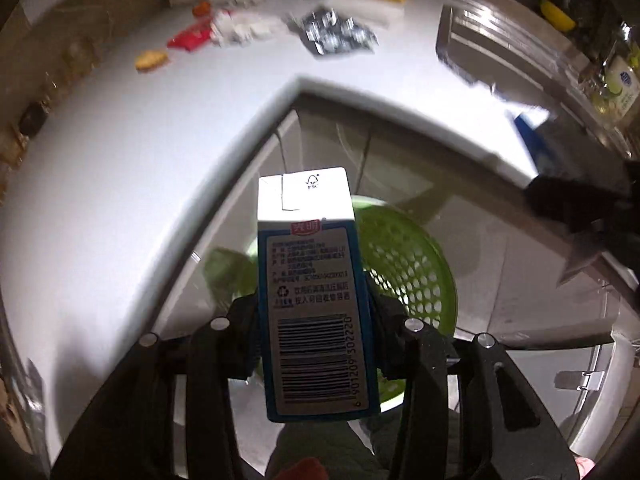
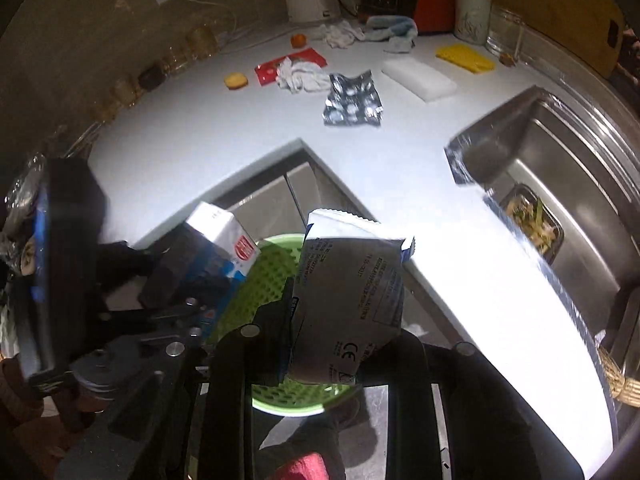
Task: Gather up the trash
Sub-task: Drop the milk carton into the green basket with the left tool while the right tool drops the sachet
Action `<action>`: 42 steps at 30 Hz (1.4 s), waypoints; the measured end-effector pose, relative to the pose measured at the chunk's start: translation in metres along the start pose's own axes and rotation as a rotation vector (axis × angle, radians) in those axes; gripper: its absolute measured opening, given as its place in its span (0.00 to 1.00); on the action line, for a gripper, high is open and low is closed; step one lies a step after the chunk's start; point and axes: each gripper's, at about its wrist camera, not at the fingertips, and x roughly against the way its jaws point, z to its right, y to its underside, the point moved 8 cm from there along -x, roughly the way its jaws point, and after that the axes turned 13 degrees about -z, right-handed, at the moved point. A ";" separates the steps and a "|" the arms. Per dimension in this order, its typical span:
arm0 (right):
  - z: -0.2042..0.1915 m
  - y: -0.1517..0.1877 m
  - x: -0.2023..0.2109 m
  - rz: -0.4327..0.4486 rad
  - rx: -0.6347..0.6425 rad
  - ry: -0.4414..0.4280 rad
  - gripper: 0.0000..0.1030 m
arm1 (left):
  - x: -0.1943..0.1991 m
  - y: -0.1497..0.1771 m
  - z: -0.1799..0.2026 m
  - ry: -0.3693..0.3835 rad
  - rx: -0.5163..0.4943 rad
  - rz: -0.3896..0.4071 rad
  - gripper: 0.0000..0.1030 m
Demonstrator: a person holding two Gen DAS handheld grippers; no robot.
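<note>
My left gripper (image 1: 316,320) is shut on a blue and white milk carton (image 1: 312,280), held above a green perforated trash basket (image 1: 400,264) on the floor below the counter corner. In the right wrist view the same carton (image 2: 224,236) and the left gripper (image 2: 188,280) show at the left. My right gripper (image 2: 328,332) is shut on a crumpled silver and white wrapper (image 2: 348,280), held over the green basket (image 2: 272,276). On the white counter lie a silver blister pack (image 2: 352,100), a red packet (image 2: 292,64) and crumpled tissues (image 2: 300,76).
A steel sink (image 2: 568,148) holds a black tray of food scraps (image 2: 532,220). On the counter are a white block (image 2: 418,78), a yellow sponge (image 2: 464,58), a biscuit (image 2: 235,81), an orange fruit (image 2: 298,40), cloths (image 2: 376,28) and jars (image 2: 472,14). Cabinet doors stand below.
</note>
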 end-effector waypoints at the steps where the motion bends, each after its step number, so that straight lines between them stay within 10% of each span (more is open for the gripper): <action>1: 0.003 0.006 0.000 -0.006 0.000 -0.005 0.23 | -0.009 0.006 0.005 0.009 0.007 -0.017 0.41; 11: 0.005 0.028 0.002 -0.016 0.042 -0.033 0.23 | -0.011 0.025 0.024 -0.025 0.031 -0.016 0.78; 35: -0.027 0.018 -0.050 -0.081 0.112 -0.075 0.29 | 0.064 0.004 -0.072 -0.082 0.214 0.111 0.88; 37: -0.036 0.019 -0.061 -0.108 0.135 -0.071 0.36 | 0.063 0.003 -0.078 -0.073 0.223 0.107 0.88; 39: -0.043 0.020 -0.068 -0.122 0.151 -0.053 0.68 | 0.062 0.001 -0.084 -0.070 0.232 0.100 0.88; 42: -0.050 0.020 -0.070 -0.120 0.146 -0.048 0.78 | 0.060 -0.003 -0.093 -0.074 0.238 0.095 0.88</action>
